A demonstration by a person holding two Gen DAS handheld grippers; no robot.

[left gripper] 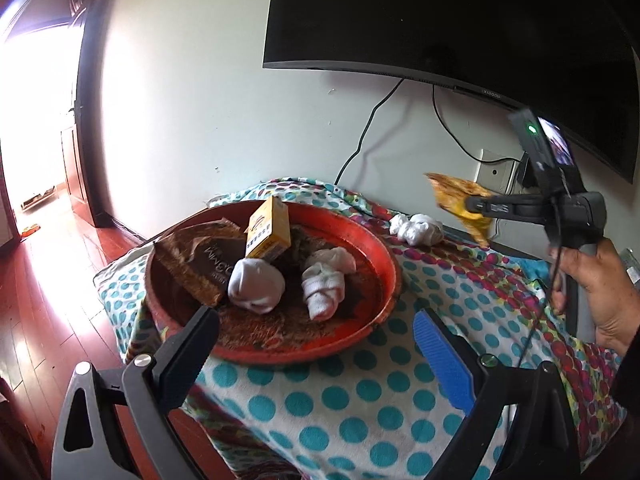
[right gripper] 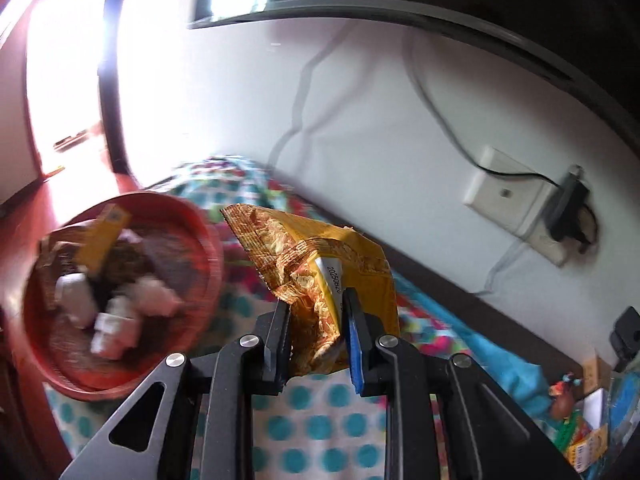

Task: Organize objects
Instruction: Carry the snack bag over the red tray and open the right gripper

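Observation:
A red round tray [left gripper: 376,248] sits on a polka-dot cloth and holds a yellow box [left gripper: 269,229], a brown packet [left gripper: 200,264] and two rolled white socks [left gripper: 256,286]. A third rolled white sock [left gripper: 416,229] lies on the cloth behind the tray. My left gripper [left gripper: 320,344] is open and empty just in front of the tray. My right gripper [right gripper: 316,320] is shut on a yellow snack bag [right gripper: 304,256] and holds it in the air right of the tray [right gripper: 200,248]. The bag also shows in the left wrist view [left gripper: 460,200].
A dark monitor [left gripper: 460,20] hangs on the white wall above the table. Cables and a wall socket [right gripper: 508,196] are behind. Toys and boxes [right gripper: 580,420] lie at the far right. A red wooden floor and a bright doorway [left gripper: 36,120] are to the left.

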